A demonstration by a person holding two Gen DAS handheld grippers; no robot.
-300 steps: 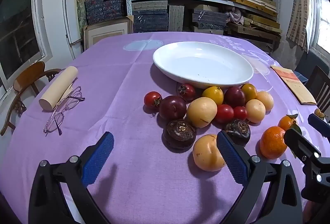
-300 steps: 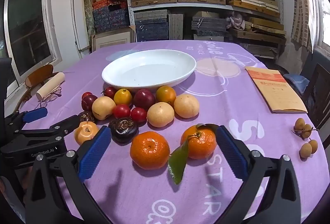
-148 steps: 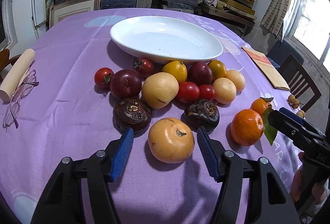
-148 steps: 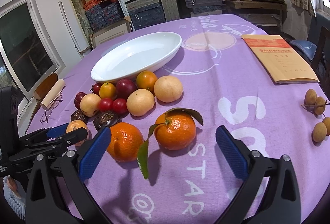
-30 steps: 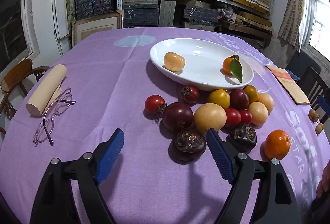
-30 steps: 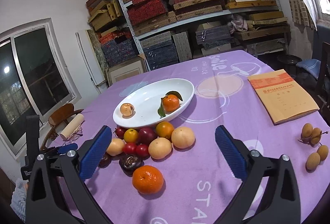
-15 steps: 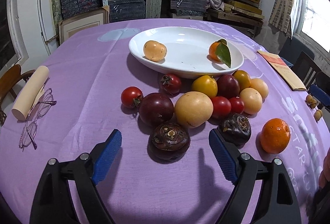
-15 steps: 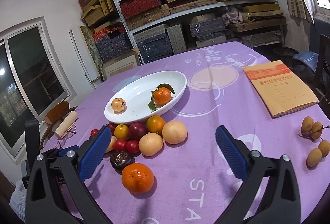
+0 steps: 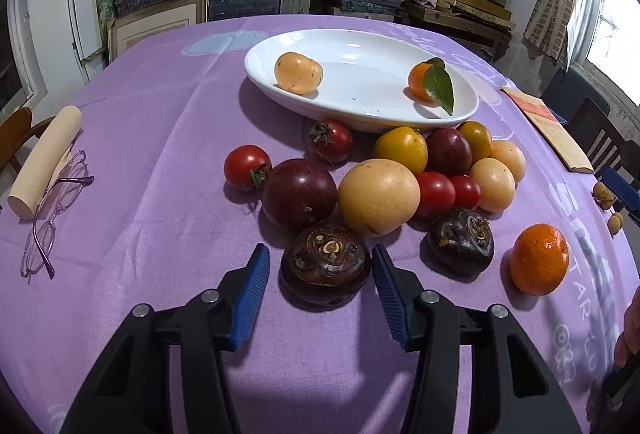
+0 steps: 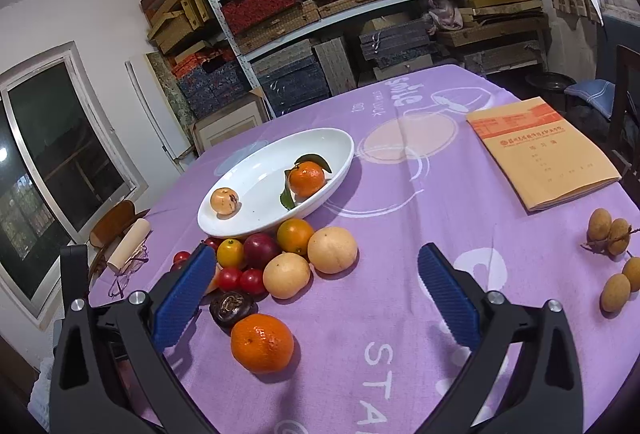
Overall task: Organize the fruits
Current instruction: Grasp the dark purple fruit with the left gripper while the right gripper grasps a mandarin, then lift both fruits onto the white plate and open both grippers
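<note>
Left claw (image 9: 320, 274) just been closing, narrowed around dark brown fruit (image 9: 325, 264), pads not clearly touching; right claw (image 10: 316, 294) wide, empty; tangerine (image 10: 262, 343) at 7 o'clock.

Bare purple cloth on the desk (image 9: 152, 122) lies open to the left of the fruit, up to the thin-framed spectacles (image 9: 52, 218) and pale wooden roller (image 9: 44, 162) near that edge. The left claw (image 9: 320, 274) has just been closing around a dark brown ridged fruit (image 9: 325, 266), gaps at both pads; a big yellow round fruit (image 9: 378, 197) and dark red plum (image 9: 299, 194) crowd just behind it. The white oval plate (image 9: 360, 114) has free room mid-dish. Before the right claw (image 10: 316, 278) the cloth is open rightward.
</note>
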